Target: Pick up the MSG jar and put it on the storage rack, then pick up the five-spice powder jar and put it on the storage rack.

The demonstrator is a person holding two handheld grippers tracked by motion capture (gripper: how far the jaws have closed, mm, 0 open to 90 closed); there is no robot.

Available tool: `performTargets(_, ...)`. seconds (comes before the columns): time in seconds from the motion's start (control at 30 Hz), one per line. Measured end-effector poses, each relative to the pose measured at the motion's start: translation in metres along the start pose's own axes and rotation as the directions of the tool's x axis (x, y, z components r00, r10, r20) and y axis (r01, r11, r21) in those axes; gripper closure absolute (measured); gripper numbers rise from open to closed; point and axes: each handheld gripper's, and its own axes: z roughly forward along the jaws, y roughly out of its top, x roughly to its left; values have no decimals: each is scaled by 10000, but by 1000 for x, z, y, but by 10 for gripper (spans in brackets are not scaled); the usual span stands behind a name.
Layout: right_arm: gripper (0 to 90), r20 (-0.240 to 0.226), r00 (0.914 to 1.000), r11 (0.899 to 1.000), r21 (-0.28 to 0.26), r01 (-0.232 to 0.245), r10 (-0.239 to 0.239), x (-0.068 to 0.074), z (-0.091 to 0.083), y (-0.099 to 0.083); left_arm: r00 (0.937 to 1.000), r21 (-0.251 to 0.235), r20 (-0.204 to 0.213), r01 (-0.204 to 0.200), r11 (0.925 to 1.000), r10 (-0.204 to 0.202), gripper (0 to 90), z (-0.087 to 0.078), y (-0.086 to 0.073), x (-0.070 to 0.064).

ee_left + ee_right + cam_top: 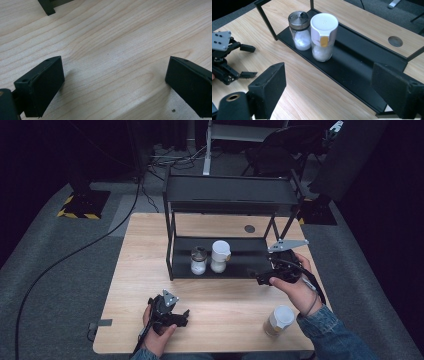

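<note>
High view: we see a wooden counter (150,250) with a black two-tier shelf rack (230,195) at its far middle. On the rack's lower tier stand a glass shaker with a metal cap (198,260) and, touching it on its right, a white-capped jar (220,256). Right hand-held gripper (261,279) sits at the rack's near right corner, jaws pointing left toward the jars, near but not touching them; jaw gap hard to read here. Left hand-held gripper (181,317) rests low over the near counter, well apart from the rack, nothing between its jaws. A third container with a white lid and tan body (278,321) stands near the counter's near right edge, just beside the right forearm in a denim sleeve (335,335). Left gripper view: we see the left hand-held gripper (113,77) spread wide, bare wood grain between the jaws, nothing gripped; a black rack foot (47,7) at top left. Right gripper view: right hand-held gripper (329,92) wide open and empty, jaws over the rack's front edge; metal-cap shaker (300,30) and white-capped jar (323,37) stand upright and touching on the lower tier, ahead and apart from the jaws. Jar has a yellow tab on its cap front. The left hand-held gripper shows at far left, jaws apart.
</note>
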Motion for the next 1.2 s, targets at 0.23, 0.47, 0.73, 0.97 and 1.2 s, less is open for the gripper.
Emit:
performTargets(0.23,128,95,10000,10000,-13,-6,6,1,-10,-11,10000,56,-3,-5,10000,5,14,0,0,0)
performTargets(0.47,128,181,9998,10000,28,-59,58,0,-17,-23,10000,55,-6,-12,10000,12,13,0,0,0)
performTargets(0.73,125,292,9995,9999,139,-81,77,1,-23,-42,10000,73,-25,7,10000,-7,10,0,0,0)
performTargets(0.97,118,326,9992,9995,232,-225,217,1,-23,-60,10000,72,-25,15,10000,-15,9,0,0,0)
performTargets(1.2,116,400,9988,9992,272,-289,278,3,-21,-74,10000,84,-27,7,10000,-7,6,0,1,0)
